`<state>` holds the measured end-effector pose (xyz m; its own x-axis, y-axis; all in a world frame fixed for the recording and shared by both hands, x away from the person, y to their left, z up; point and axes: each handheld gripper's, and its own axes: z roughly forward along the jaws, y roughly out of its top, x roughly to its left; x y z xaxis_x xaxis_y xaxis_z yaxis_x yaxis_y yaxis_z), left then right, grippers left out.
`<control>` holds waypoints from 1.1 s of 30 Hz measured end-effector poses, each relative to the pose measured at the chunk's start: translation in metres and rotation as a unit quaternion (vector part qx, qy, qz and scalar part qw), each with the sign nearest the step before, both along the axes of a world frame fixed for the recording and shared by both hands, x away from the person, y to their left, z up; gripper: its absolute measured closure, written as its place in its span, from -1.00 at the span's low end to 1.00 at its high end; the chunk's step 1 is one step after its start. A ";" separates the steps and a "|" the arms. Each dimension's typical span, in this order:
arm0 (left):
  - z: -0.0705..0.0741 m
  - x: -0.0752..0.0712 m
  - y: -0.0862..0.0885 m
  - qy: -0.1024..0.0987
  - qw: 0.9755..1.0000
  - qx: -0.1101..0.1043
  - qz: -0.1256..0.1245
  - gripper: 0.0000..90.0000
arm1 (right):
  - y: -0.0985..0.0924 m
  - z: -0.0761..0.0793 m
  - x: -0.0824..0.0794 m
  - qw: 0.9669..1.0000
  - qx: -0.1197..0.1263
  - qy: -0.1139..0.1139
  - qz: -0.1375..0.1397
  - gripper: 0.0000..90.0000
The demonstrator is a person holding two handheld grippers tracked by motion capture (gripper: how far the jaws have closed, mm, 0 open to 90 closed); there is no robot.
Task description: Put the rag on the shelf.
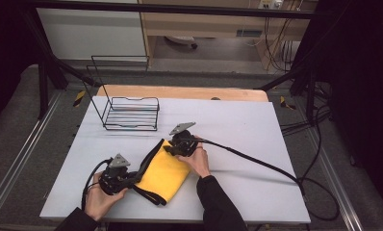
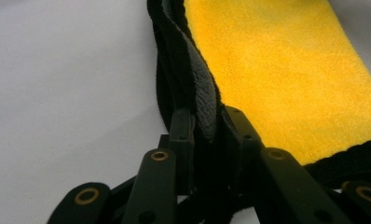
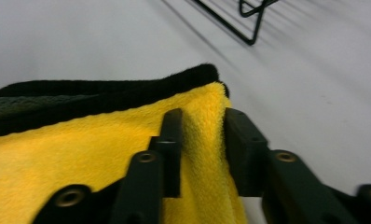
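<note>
High view: a yellow cloth (image 1: 164, 174) with black trim lies folded on the white counter (image 1: 237, 125), near a wire rack (image 1: 132, 113). The left tongs (image 1: 137, 176) clamp its black-edged side; the right tongs (image 1: 168, 149) pinch its yellow corner.

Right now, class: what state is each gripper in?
Left gripper: closed on the yellow cloth's black edge.
Right gripper: closed on a pinched fold of the yellow cloth near its corner.

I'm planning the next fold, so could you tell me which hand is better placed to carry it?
Probably right: the right gripper pinches the yellow cloth at its far corner, free to swing over; the left gripper clamps the black-edged near side.
</note>
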<state>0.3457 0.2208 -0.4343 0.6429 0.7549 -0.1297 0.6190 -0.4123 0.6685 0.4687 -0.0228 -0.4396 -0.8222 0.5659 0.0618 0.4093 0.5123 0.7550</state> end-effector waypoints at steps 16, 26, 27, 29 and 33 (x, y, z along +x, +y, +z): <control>0.005 0.013 0.009 -0.015 1.000 -0.008 0.000 0.44 | -0.037 0.040 -0.103 0.999 0.043 -0.012 0.000 -0.35; -0.003 0.017 0.002 -0.001 1.000 0.014 -0.011 0.61 | -0.018 0.019 -0.137 0.997 0.054 0.038 0.042 -0.20; -0.004 0.017 0.002 0.003 1.000 0.012 -0.011 0.61 | -0.016 0.018 -0.140 0.996 0.057 0.043 0.046 -0.18; -0.004 0.018 0.003 0.006 1.000 0.010 -0.011 0.62 | -0.012 0.016 -0.146 0.996 0.056 0.046 0.048 -0.13; -0.003 0.017 0.000 0.004 1.000 0.016 -0.008 0.69 | 0.000 0.006 -0.154 0.996 0.049 0.047 0.066 0.01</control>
